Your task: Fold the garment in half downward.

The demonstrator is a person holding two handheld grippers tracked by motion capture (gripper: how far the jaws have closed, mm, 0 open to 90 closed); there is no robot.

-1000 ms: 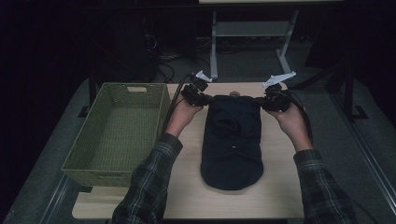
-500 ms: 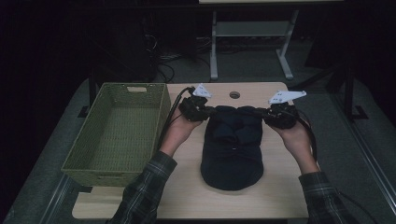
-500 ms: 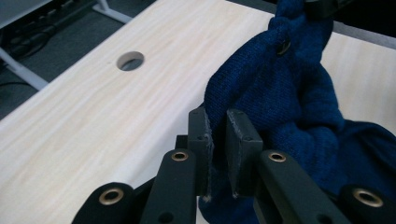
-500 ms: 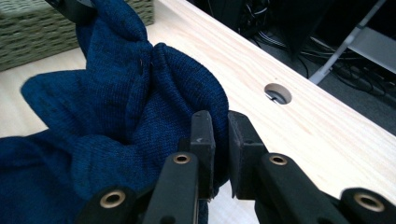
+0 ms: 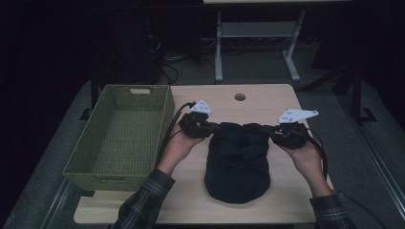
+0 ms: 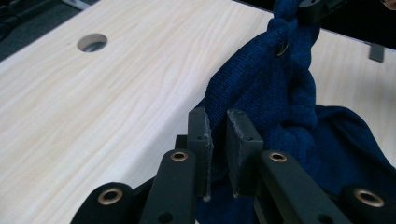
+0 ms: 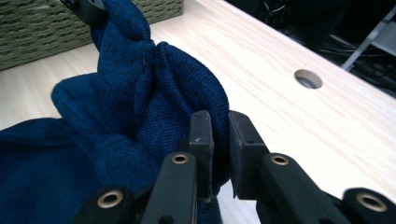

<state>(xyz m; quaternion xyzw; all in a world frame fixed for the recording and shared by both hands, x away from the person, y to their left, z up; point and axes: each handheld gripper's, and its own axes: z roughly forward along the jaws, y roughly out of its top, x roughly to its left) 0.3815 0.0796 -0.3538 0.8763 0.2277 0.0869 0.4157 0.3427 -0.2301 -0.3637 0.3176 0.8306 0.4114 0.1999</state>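
Observation:
A dark blue knitted garment (image 5: pixel 237 162) lies on the wooden table (image 5: pixel 267 102), its far edge lifted and folded toward the person. My left gripper (image 5: pixel 213 127) is shut on the far left corner of that edge, and blue knit (image 6: pixel 261 88) is pinched between its jaws. My right gripper (image 5: pixel 265 130) is shut on the far right corner, with the cloth (image 7: pixel 140 107) bunched between its jaws. In the left gripper view the other gripper (image 6: pixel 322 7) holds the same fold at the top. The two grippers face each other across the garment.
A green woven basket (image 5: pixel 124 136) stands on the left part of the table, close beside the left hand (image 5: pixel 177 145). A round cable hole (image 5: pixel 239 97) sits in the table near its far edge. A white desk frame (image 5: pixel 258 33) stands beyond the table.
Both grippers have pulled the garment's far edge toward the person, folding it over the body of the garment. The garment now looks shorter.

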